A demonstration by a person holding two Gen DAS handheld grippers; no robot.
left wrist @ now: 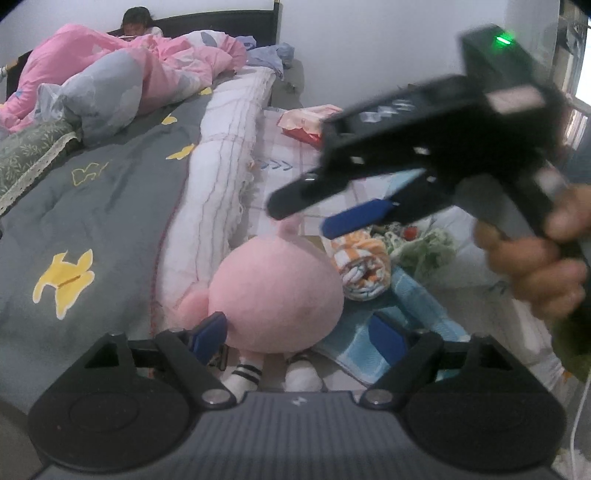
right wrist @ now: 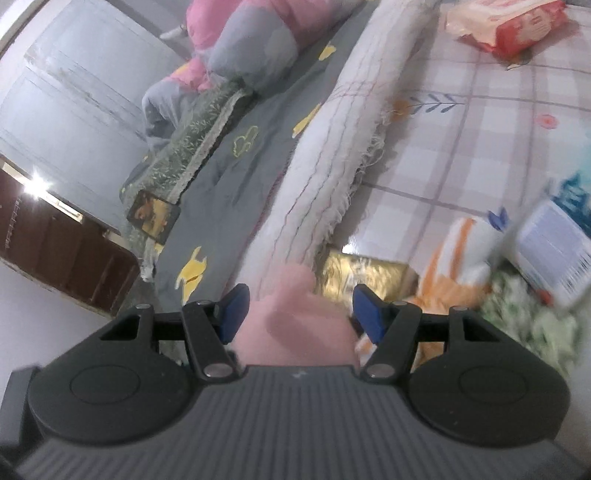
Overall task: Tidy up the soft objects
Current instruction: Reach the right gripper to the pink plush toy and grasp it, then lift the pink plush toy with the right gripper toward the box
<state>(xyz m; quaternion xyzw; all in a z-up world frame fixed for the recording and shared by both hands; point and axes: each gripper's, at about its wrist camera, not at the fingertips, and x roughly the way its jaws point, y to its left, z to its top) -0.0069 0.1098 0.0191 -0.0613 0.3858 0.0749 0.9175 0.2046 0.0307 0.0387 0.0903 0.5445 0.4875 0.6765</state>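
Note:
A round pink plush toy (left wrist: pixel 277 288) with striped sock feet lies on the bed, against a rolled white blanket (left wrist: pixel 221 184). My left gripper (left wrist: pixel 299 334) is open around the toy's lower body; its left pad is at the toy's edge and its right pad stands apart over a blue towel (left wrist: pixel 365 343). My right gripper (left wrist: pixel 306 218), held in a hand (left wrist: pixel 546 266), hovers just above the toy's ear, open. In the blurred right wrist view a pink part of the plush toy (right wrist: pixel 295 325) fills most of the gap of the right gripper (right wrist: pixel 301 314), with no clear press by the pads.
A rolled orange-striped towel (left wrist: pixel 362 269) and a green floral cloth (left wrist: pixel 424 247) lie right of the toy. A red-and-white packet (left wrist: pixel 306 122) sits farther back. A grey quilt (left wrist: pixel 110 206), a pink duvet (left wrist: pixel 110 70) and a person (left wrist: pixel 136 22) occupy the left. A gold box (right wrist: pixel 362 273) lies near.

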